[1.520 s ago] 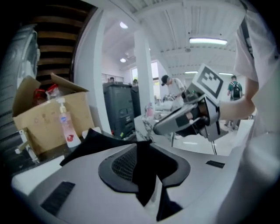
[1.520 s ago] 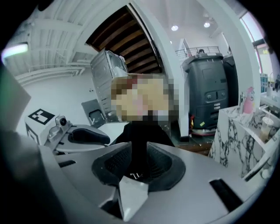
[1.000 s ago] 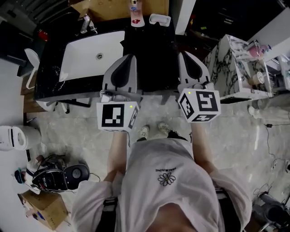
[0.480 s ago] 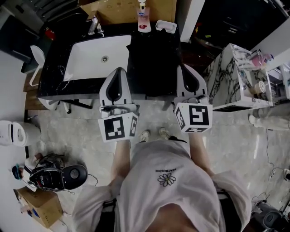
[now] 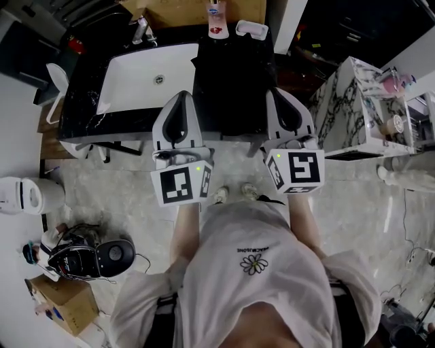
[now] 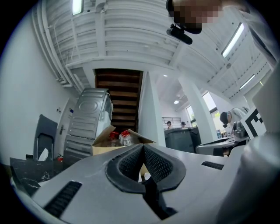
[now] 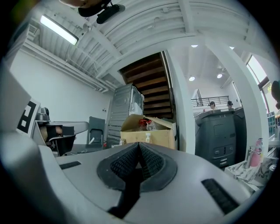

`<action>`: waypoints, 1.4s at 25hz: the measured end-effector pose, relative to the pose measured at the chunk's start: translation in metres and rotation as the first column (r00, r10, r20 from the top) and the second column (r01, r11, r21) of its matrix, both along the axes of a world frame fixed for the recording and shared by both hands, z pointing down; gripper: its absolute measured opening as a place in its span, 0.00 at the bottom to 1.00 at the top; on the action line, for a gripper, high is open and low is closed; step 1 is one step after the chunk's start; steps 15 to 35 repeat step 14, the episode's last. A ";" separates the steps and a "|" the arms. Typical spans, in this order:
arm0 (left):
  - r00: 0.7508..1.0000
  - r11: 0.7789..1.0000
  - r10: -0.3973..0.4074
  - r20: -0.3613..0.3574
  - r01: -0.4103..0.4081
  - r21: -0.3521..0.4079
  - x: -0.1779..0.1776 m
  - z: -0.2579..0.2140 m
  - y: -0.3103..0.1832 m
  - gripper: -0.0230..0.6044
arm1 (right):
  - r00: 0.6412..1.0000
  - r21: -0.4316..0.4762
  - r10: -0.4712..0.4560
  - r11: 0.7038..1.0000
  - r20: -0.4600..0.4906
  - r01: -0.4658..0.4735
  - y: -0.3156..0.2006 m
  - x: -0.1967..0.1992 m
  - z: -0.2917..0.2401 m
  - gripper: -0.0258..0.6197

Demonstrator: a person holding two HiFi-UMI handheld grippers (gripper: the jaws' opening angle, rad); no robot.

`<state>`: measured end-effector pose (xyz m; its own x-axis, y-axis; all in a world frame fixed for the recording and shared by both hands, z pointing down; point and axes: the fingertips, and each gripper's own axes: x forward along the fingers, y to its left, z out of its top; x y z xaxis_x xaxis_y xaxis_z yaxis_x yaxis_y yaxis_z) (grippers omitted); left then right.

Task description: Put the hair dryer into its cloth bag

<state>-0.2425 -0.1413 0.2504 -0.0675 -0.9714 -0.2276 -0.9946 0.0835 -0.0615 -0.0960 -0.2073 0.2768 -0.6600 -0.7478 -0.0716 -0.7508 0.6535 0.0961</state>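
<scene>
I stand at a black counter (image 5: 81, 115) and hold both grippers out level over its front edge. My left gripper (image 5: 181, 96) is shut and holds nothing; in the left gripper view its ribbed pads (image 6: 131, 164) meet at the tip. My right gripper (image 5: 277, 92) is also shut and holds nothing, with its pads (image 7: 151, 159) pressed together. A dark, cloth-like patch (image 5: 231, 75) covers the counter right of the sink; I cannot tell whether it is the bag. No hair dryer shows in any view.
A white sink (image 5: 146, 78) with a faucet (image 5: 139, 28) sits at the left of the counter, with a soap bottle (image 5: 216, 15) and a dish (image 5: 251, 28) behind. A marble cabinet (image 5: 357, 102) stands to the right. On the floor are a white appliance (image 5: 24, 196), a black device (image 5: 95, 255) and a cardboard box (image 5: 64, 309).
My left gripper has shifted a little to the left and back from the counter. The right gripper has stayed put. Both remain shut.
</scene>
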 end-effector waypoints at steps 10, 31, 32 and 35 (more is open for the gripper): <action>1.000 1.000 -0.013 0.002 0.013 -0.001 -0.002 0.000 0.000 0.06 | 1.000 0.016 -0.021 1.000 0.007 0.021 -0.001 -0.002 -0.004 0.06; 1.000 1.000 -0.015 0.002 0.015 -0.003 -0.003 0.000 -0.002 0.06 | 1.000 0.015 -0.021 1.000 0.008 0.021 -0.004 -0.002 -0.005 0.06; 1.000 1.000 -0.015 0.002 0.015 -0.003 -0.003 0.000 -0.002 0.06 | 1.000 0.015 -0.021 1.000 0.008 0.021 -0.004 -0.002 -0.005 0.06; 1.000 1.000 -0.015 0.002 0.015 -0.003 -0.003 0.000 -0.002 0.06 | 1.000 0.015 -0.021 1.000 0.008 0.021 -0.004 -0.002 -0.005 0.06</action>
